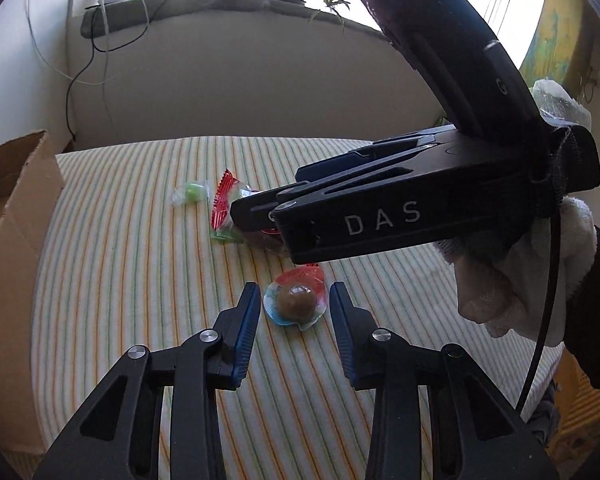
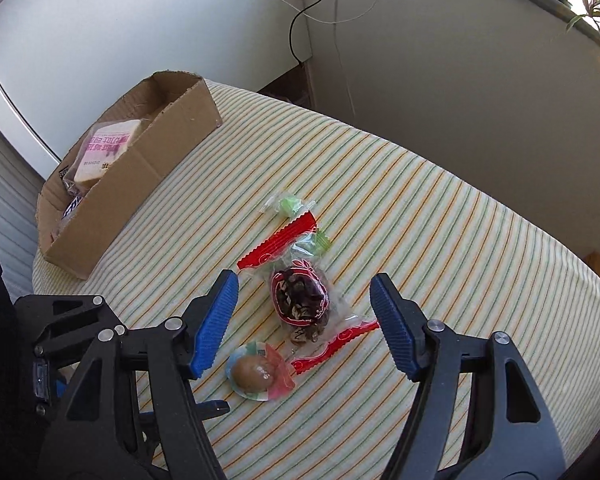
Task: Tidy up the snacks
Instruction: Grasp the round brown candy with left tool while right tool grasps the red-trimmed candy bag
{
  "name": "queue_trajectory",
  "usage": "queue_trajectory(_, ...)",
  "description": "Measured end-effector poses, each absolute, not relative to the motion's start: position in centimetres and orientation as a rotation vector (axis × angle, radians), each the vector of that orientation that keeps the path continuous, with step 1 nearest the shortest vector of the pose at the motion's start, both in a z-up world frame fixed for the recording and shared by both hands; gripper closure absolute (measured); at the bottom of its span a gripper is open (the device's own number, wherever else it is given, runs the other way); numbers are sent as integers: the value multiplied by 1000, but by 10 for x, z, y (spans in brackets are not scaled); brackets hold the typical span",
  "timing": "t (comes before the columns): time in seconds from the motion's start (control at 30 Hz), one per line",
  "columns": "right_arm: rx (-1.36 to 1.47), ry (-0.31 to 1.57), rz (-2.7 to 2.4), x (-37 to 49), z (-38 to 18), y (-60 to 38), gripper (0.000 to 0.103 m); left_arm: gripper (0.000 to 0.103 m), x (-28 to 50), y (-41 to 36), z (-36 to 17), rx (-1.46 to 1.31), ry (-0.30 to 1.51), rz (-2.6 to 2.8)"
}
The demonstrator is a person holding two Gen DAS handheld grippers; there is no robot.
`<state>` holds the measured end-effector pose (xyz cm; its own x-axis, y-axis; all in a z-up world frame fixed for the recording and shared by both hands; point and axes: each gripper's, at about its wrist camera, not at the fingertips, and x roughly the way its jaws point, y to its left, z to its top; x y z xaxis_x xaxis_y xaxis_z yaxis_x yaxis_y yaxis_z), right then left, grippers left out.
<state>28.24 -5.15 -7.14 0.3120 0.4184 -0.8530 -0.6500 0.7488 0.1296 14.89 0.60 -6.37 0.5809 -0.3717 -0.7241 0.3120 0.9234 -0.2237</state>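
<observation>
Tabletop [image 2: 440, 240]: covered in a striped cloth, carrying everything listed.

Cardboard box [image 2: 140, 168]: open-topped, at the far left edge; a wrapped bread slice [image 2: 106, 148] and darker packets lie inside.

Right gripper [image 2: 304, 320]: fingers spread wide, empty, poised above the red-edged packet. A white-gloved hand [image 1: 532, 272] holds it.

Left gripper [image 1: 294, 308]: fingers released, straddling the round snack without touching it.

Red-edged packet [image 2: 300, 300]: clear wrap with dark dried fruit, mid-cloth.

Round snack [image 2: 258, 372]: brown ball in a clear colourful wrapper, just beside the packet's near end.

Green candy [image 2: 290, 205]: clear twist wrapper, just beyond the packet's far end.
</observation>
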Motion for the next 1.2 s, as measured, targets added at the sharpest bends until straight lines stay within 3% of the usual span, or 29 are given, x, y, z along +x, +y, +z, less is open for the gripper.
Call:
queue_trajectory(0.13,-278,1069,739,291,-84,-43,44,69,162,4,-74,-116,879,-417)
queue_trajectory(0.23,-274,1105,736,296,-95,-42,66,69,166,-2,-85,-104,907,-421)
queue_trajectory(0.3,-261,1098,740,296,-98,-46,66,71,165,-5,-85,-93,902,-428)
queue_trajectory(0.37,-241,1097,729,295,-96,-52,67,79,165,-8,-85,-91,900,-443)
queue_trajectory(1.2,-187,963,551,235,-47,-99,68,80,89,38,-27,-90,758,-260)
